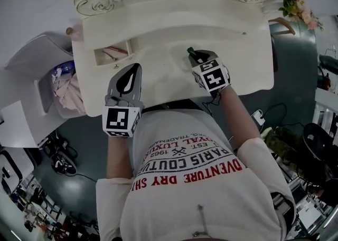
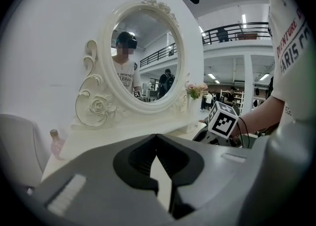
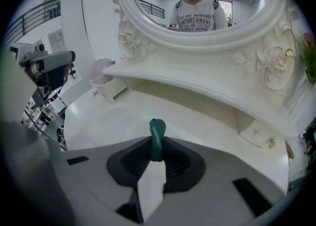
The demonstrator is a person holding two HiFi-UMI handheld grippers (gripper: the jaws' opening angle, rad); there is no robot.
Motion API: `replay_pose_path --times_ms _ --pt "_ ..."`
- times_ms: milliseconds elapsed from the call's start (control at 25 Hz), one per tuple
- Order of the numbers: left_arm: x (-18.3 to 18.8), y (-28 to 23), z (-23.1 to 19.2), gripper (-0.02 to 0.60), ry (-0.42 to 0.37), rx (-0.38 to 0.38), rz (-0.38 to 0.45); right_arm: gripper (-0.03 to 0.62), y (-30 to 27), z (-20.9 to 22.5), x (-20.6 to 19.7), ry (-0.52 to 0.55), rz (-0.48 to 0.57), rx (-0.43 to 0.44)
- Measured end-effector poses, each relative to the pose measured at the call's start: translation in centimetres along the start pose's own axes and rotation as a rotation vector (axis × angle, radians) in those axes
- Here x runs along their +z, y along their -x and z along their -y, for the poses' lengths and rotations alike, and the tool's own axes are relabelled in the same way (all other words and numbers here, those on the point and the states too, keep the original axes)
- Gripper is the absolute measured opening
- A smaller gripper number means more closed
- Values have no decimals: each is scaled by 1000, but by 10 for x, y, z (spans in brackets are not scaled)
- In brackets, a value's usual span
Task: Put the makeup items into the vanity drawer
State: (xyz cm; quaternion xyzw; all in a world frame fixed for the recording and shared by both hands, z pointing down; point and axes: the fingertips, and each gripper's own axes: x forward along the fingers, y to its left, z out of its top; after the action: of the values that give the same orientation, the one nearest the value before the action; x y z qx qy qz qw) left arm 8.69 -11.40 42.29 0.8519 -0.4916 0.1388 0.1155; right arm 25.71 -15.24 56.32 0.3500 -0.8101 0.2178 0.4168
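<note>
Dark green makeup tube [image 3: 157, 133], one in number, clamped near its lower end between the two jaws of the right claw [image 3: 157, 146]; its rounded top stands out beyond the jaw tips, over the right-centre of the white table [image 1: 248, 60], well apart from the open drawer [image 1: 112, 54]. Whether the tube's lower end touches the tabletop cannot be told. Right forearm reaches forward from the body, and the claw tilts steeply down toward the tabletop. Left claw [image 2: 156, 138]: jaws together at the tips, nothing between them. It is held nearly level over the near edge of the table, pointing toward the mirror [image 2: 143, 57], with the left forearm drawn in close to the body. The two claws are apart, one at each side of the person's front, each carrying one cube with square markers. Drawers: one pulled open at the left of the raised shelf, and one closed with a small knob at the right [image 3: 256, 133]. Other items: one pink bottle [image 2: 57, 143] at the table's far left corner and one bunch of flowers [image 2: 196, 90] beside the right of the mirror's frame.
</note>
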Motion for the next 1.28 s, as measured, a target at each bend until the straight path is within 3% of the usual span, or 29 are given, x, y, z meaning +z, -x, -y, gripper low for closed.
replay_pose_path --times_ms 240,680,1280 --pt "10 25 -35 11 -9 26 21 67 -1 -35 58 54 62 21" --pt "10 89 -126 11 12 142 40 67 -31 -124 142 178 100 103" --pt "-15 142 -192 11 78 255 39 97 -85 -212 180 284 56 215"
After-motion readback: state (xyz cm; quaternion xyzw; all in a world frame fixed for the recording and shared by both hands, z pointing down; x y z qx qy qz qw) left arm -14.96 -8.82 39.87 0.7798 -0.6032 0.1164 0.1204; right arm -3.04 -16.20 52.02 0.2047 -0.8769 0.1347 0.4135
